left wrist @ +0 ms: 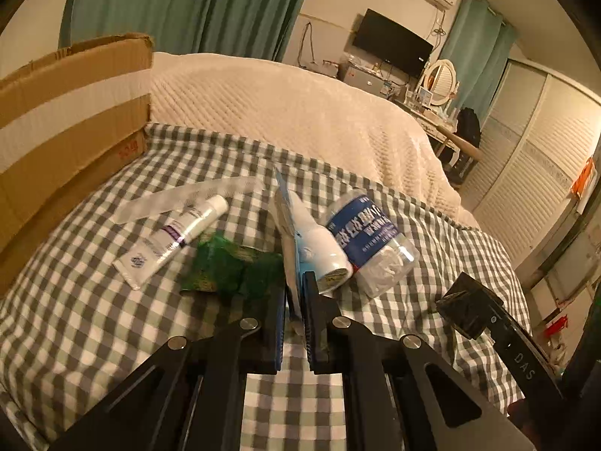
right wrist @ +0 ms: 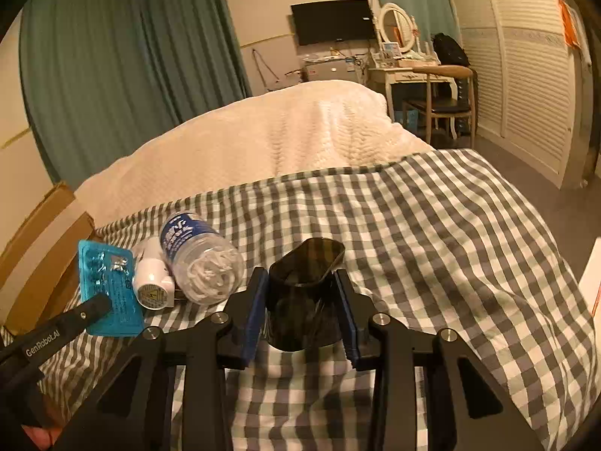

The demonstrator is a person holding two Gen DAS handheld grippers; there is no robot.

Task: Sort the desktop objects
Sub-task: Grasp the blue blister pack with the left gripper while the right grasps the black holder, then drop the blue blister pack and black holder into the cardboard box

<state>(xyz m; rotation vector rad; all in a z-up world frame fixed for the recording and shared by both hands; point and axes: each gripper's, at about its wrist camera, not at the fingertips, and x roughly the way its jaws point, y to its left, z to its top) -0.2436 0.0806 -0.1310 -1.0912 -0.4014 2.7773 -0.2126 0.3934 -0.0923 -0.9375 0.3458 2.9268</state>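
My left gripper point(left wrist: 295, 293) is shut on a flat blue packet point(left wrist: 291, 248), held on edge above the checked cloth; the packet also shows in the right wrist view point(right wrist: 109, 293). My right gripper point(right wrist: 300, 308) is shut on a dark translucent cup point(right wrist: 304, 293), also in the left wrist view point(left wrist: 464, 306). On the cloth lie a clear water bottle with a blue label point(left wrist: 370, 240), a white spray bottle point(left wrist: 323, 244), a white tube point(left wrist: 172, 240), a clear ruler point(left wrist: 188, 199) and a crumpled green wrapper point(left wrist: 225, 267).
An open cardboard box point(left wrist: 64, 127) stands at the left edge of the bed. A cream blanket point(left wrist: 293, 109) covers the bed behind the checked cloth point(right wrist: 432, 233). A desk with chair point(right wrist: 439, 90) and louvred wardrobe doors point(right wrist: 526, 75) stand at the far right.
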